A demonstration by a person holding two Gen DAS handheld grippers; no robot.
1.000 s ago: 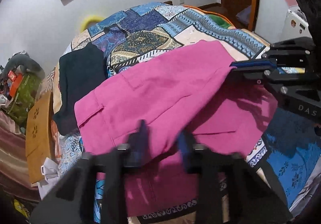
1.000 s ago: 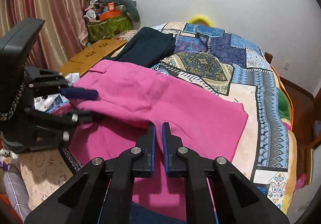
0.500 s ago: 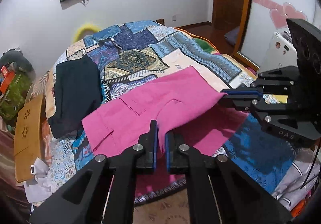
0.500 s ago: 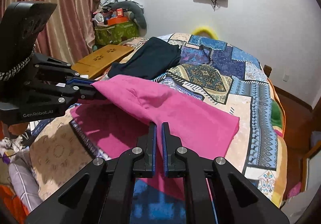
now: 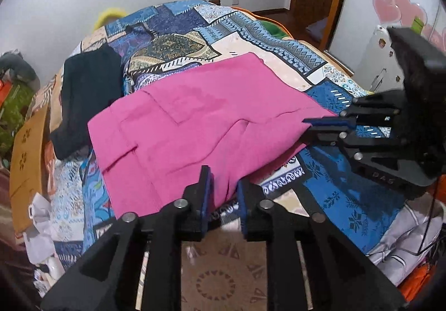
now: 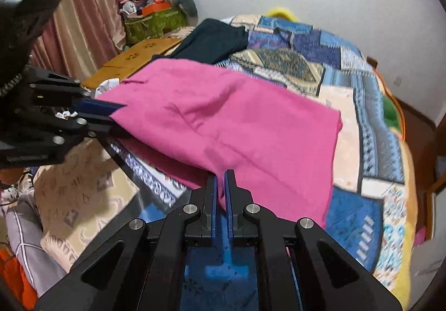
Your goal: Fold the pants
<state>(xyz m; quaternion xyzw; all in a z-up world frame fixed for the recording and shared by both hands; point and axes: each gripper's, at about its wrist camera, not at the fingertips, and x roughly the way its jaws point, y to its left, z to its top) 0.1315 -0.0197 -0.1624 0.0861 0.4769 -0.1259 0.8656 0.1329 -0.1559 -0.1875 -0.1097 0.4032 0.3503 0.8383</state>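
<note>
Left wrist view shows the pink pants [image 5: 200,121] lying crosswise on the patchwork bedspread [image 5: 251,32], near edge between the parted left gripper [image 5: 223,191], while the right gripper [image 6: 219,191] pinches that same hem.

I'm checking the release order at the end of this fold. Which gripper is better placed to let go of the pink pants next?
Probably the right gripper: it is shut on the pink pants at their near edge. The left gripper already stands open, with cloth loose between its fingers.
</note>
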